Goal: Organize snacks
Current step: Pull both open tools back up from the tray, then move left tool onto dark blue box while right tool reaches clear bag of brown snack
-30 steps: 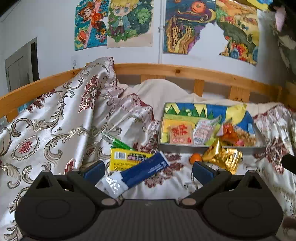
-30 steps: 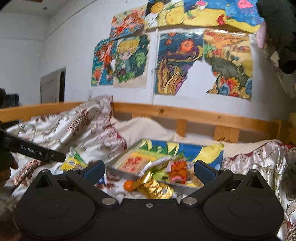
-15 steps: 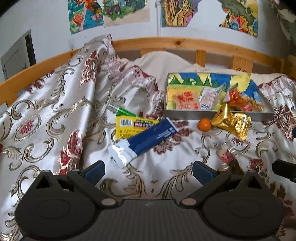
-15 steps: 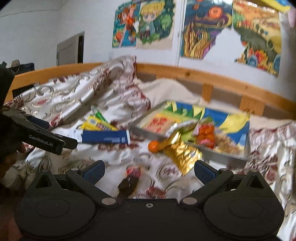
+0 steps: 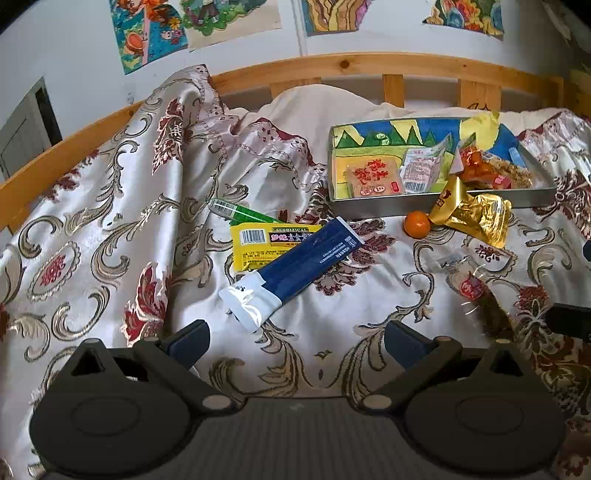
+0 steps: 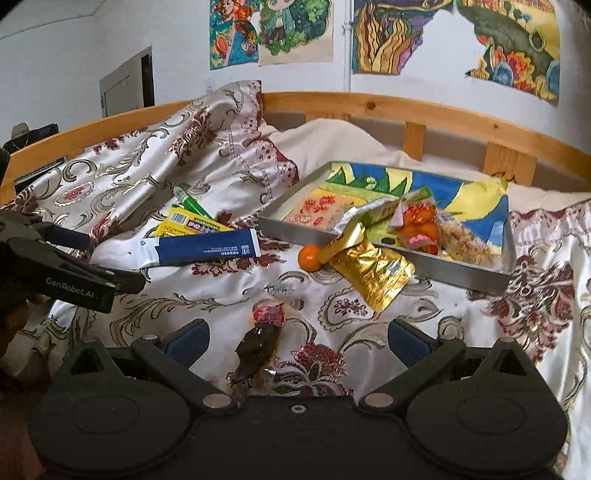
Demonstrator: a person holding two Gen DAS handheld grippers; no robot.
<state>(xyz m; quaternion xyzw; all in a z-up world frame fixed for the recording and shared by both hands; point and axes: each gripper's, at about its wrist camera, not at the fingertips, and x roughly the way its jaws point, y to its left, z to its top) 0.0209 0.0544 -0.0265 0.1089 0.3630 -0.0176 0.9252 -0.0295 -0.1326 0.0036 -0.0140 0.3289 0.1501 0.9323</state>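
Snacks lie scattered over a patterned satin bedspread (image 5: 110,229) on a bed, some of them already inside a metal tray (image 5: 443,201) that sits toward the far right, near the wooden bed rail (image 5: 369,62). In the tray are a flat pack with red characters (image 5: 373,177), a pale pack with a barcode (image 5: 421,170) and orange and red wrapped pieces (image 6: 419,225) at its right end; its bottom is lined with a bright painted sheet. A gold foil pouch (image 5: 472,214) leans against the tray's near wall and partly over its rim, and a small orange fruit (image 5: 416,223) rests just beside it on the bedspread. Left of these, a long dark blue packet with a white end (image 5: 295,266) lies slantwise across a yellow packet (image 5: 258,243), and a green stick pack (image 5: 240,212) pokes out behind the yellow one. Nearer the cameras, a clear-wrapped dark snack with a red label (image 6: 262,336) lies alone on the cloth.

Both tongs hang above the bed with their jaws spread wide and nothing between them. The left tongs (image 5: 297,334) point at bare bedspread just short of the blue packet's white end. The right tongs (image 6: 297,338) frame the dark clear-wrapped snack, which lies nearer the left finger without visibly touching it. Colourful drawings (image 6: 269,29) are stuck on the white wall behind the bed.
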